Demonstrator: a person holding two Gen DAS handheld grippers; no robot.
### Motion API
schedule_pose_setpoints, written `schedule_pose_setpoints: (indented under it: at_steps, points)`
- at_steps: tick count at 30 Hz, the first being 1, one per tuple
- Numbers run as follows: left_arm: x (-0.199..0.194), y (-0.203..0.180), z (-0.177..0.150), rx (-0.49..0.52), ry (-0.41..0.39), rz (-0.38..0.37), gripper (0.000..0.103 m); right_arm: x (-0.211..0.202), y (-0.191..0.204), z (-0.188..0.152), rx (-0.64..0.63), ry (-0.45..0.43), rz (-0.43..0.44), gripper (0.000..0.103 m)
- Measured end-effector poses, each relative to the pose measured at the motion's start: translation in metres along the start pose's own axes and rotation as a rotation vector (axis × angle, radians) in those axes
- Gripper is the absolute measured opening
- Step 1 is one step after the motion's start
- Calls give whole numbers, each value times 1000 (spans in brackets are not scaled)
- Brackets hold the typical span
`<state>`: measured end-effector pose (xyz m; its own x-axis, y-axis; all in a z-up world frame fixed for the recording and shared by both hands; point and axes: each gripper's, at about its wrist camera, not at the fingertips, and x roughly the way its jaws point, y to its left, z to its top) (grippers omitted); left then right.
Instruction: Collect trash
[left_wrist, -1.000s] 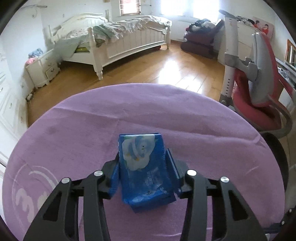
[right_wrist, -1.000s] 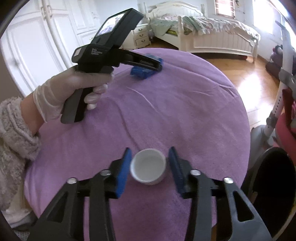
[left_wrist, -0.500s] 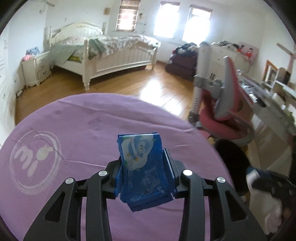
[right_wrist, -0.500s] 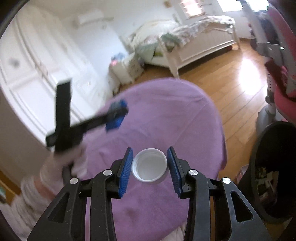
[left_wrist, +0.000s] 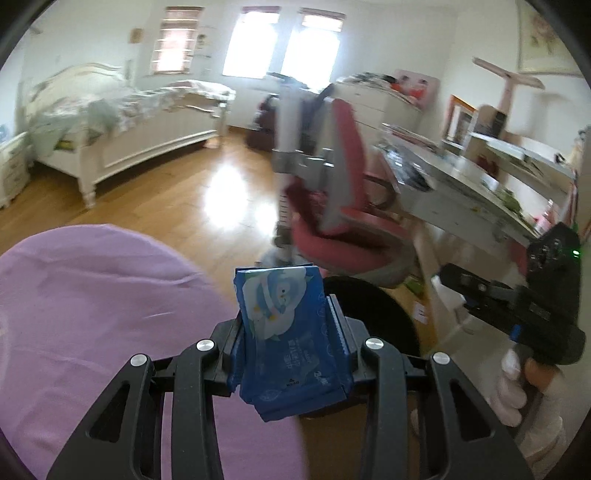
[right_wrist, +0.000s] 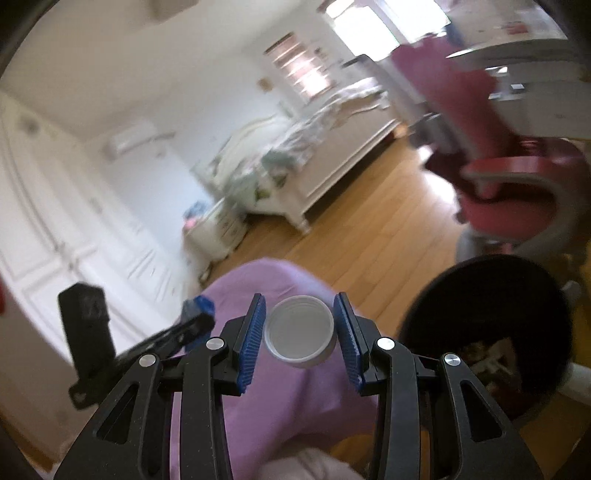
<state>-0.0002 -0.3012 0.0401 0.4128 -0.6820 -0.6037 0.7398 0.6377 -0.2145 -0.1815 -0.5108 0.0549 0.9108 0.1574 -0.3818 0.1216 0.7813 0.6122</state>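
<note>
1. L gripper (left_wrist: 291, 343): jaws closed onto blue tissue pack (left_wrist: 286, 332), pack upright w/ long axis pointing away from camera, carried clear of purple table (left_wrist: 92, 295)
2. Black bin (left_wrist: 373, 317) lay just beyond and right of pack in L wrist view, rim partly hidden behind it
3. R gripper (right_wrist: 300, 332): pads pressed on both sides of white cap (right_wrist: 300, 330), open side facing camera, held off table edge
4. Bin (right_wrist: 487, 325) sat right of and below cap, trash visible inside; R hand judged nearer, so drop probably needs short rightward carry
</note>
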Motion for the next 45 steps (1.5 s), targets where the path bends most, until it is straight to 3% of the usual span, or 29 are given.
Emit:
schedule_pose_setpoints:
  at_steps: [9,18,20,22,25,31,34,38,42,45]
  points:
    - [59,-60,7,103,85,-105,38,-31,-89,6,145,-73,-112,39]
    - [105,-84,7,129,171,-169,41,-19,-122,2,210,-52,-167,39]
    - [112,-91,8,154,183,-143,52,-16,-130,6,231,-47,-192,40]
    - [110,-93,10,162,170,-144,75,-17,-137,6,252,-42,-211,41]
    - [97,-91,11,165,118,-154,88,-20,-140,4,259,-38,-238,55]
    - [65,-73,14,114,68,-165,89,-10,-123,1,227,-17,-227,58]
    - [39,-57,12,91,18,-131,96,3,-101,-2,189,13,-202,58]
    - [3,-27,5,50,-43,-27,97,22,-68,-7,135,58,-164,58]
    - [-38,15,-3,-2,-86,207,97,50,-25,-15,60,128,-114,58]
    - [-70,49,-15,-42,-135,340,97,73,18,-23,-32,181,-71,58]
